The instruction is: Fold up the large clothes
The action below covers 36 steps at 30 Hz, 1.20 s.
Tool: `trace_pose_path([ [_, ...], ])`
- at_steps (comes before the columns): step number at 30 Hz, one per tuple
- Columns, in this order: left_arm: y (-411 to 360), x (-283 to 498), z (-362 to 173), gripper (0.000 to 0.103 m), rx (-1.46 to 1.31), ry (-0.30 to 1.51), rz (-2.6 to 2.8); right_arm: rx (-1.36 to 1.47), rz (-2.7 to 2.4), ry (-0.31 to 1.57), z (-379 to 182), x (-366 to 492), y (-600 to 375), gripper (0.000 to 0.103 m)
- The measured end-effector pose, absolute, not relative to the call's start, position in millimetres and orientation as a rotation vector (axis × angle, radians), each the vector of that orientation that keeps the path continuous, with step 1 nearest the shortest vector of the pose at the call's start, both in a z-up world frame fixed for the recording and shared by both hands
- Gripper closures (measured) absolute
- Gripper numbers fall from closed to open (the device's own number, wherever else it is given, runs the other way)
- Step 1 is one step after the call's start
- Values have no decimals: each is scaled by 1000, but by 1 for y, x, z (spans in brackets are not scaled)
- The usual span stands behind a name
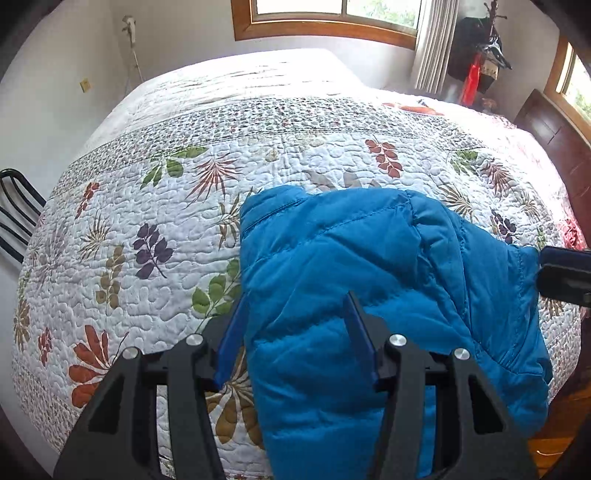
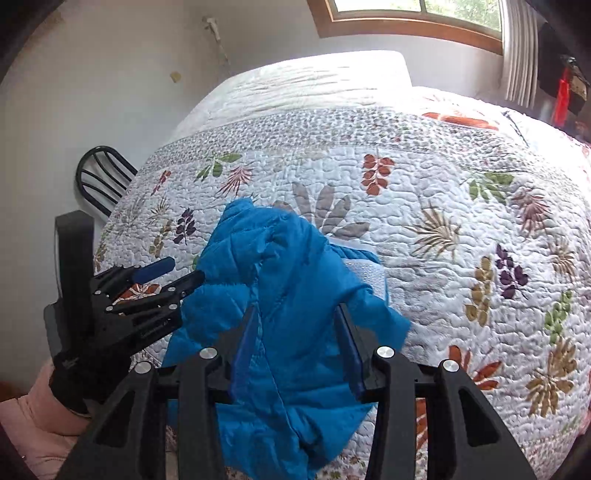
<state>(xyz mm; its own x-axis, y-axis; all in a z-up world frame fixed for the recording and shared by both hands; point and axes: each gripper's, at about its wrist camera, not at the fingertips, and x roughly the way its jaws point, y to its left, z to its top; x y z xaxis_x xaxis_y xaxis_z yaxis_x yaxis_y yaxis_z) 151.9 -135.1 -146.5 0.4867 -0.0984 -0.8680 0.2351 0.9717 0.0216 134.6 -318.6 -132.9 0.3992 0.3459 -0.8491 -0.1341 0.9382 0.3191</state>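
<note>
A bright blue quilted jacket (image 1: 369, 266) lies bunched on the floral quilt of the bed (image 1: 155, 221), near its front edge. In the right wrist view the jacket (image 2: 291, 280) hangs partly over that edge. My left gripper (image 1: 295, 306) is open, with the jacket's left side between its blue fingers. It also shows in the right wrist view (image 2: 181, 273), at the jacket's left edge. My right gripper (image 2: 295, 314) is open, its fingers on either side of the jacket's near part. Its tip shows at the right edge of the left wrist view (image 1: 565, 273).
A black metal chair (image 2: 103, 177) stands left of the bed. A dark wooden headboard (image 1: 554, 140) lies at the right. A window (image 1: 325, 18) and curtain are behind the bed. A red-orange item (image 2: 461, 120) lies on the far quilt.
</note>
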Motion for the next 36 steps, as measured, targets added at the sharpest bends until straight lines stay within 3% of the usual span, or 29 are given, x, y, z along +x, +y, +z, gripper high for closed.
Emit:
trace_pose_path([
  [2, -139, 151, -148, 50, 138, 1046, -229, 228, 260, 1170, -154, 139, -324, 64],
  [3, -141, 150, -150, 50, 140, 1051, -235, 243, 241, 1201, -165, 140, -329, 72],
  [5, -145, 147, -156, 50, 137, 1071, -258, 285, 240, 1242, -183, 133, -343, 78],
  [8, -150, 140, -166, 50, 119, 1104, -298, 320, 212, 1294, -200, 121, -356, 83],
  [18, -160, 128, -184, 50, 131, 1106, -334, 393, 187, 1318, -242, 105, -360, 84],
  [31, -147, 106, -142, 50, 140, 1060, -342, 242, 279, 1147, -148, 68, -340, 78],
  [36, -140, 90, -127, 50, 129, 1050, -383, 180, 356, 1178, -143, 58, -314, 78],
])
